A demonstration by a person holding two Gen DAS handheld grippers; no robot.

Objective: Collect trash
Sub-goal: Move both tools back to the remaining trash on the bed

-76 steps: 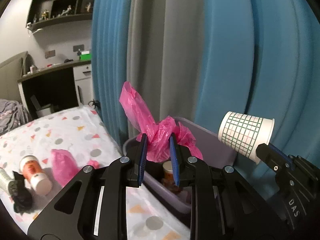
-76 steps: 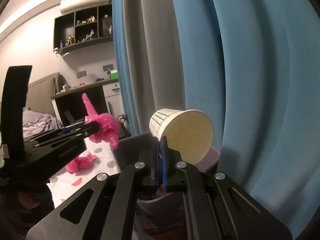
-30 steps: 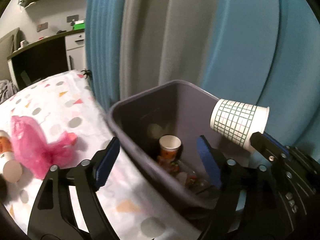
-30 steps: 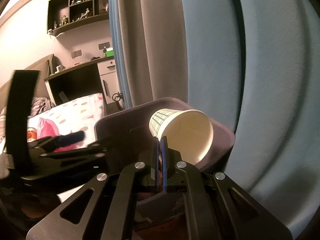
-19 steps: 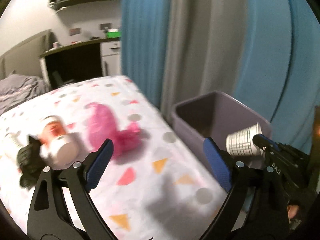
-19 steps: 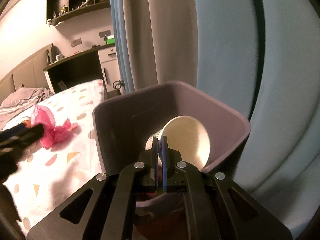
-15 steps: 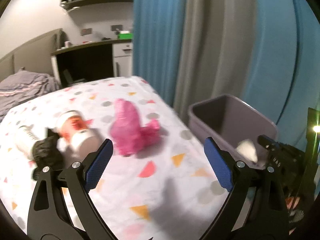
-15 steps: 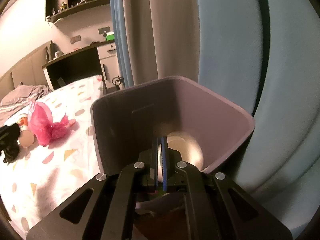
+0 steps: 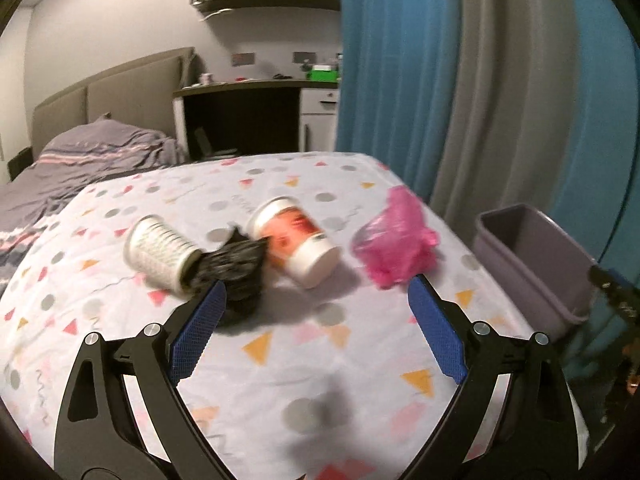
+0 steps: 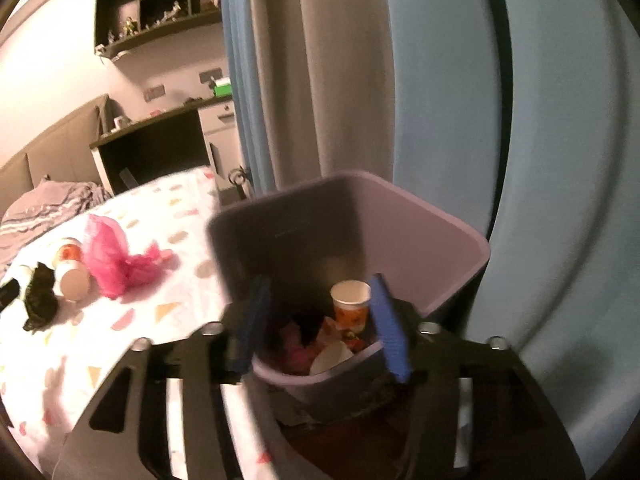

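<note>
Grid cup gone from right claw (image 10: 320, 320), jaws opening, empty, over bin (image 10: 460, 240); left claw (image 9: 316, 328) spread wide, empty.

From my left wrist view, the black crumpled thing (image 9: 236, 264) covers the mouth of the patterned cup (image 9: 160, 250) and part of the orange-label cup (image 9: 296, 240), and all 3 are smeared. The pink bag (image 9: 396, 248) is too blurred to read its folds. The bin (image 9: 532, 264) is cut by the right gripper (image 9: 616, 292), itself dark and clipped at the edge. In my right wrist view the opening jaws are streaked, and the bin's near wall (image 10: 316, 380) hides much of the trash; I can't identify the pink and white scraps (image 10: 316, 350)
</note>
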